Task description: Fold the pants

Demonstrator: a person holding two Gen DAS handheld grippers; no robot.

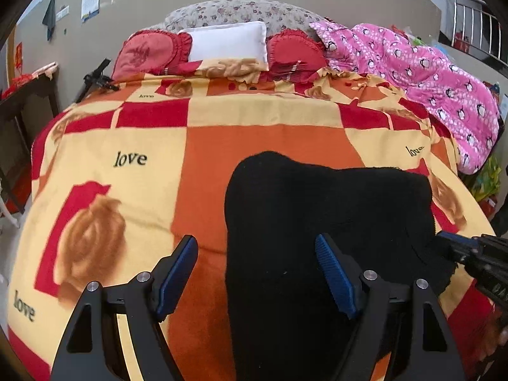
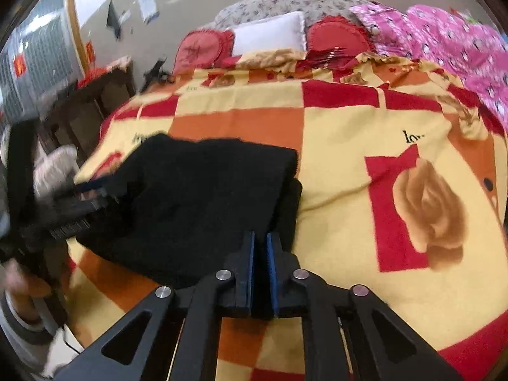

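Black knit pants (image 1: 324, 228), partly folded, on orange-red patterned bed blanket (image 1: 133, 133). Right gripper (image 2: 260, 241) fingers closed, pinching pants' near edge; left gripper (image 1: 257, 254) fingers wide open over pants' left edge. Risk: one-sided pull skews fold.

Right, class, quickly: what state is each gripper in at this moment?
Left gripper: open, holding nothing, one finger above the black pants.
Right gripper: shut on the black pants' edge.
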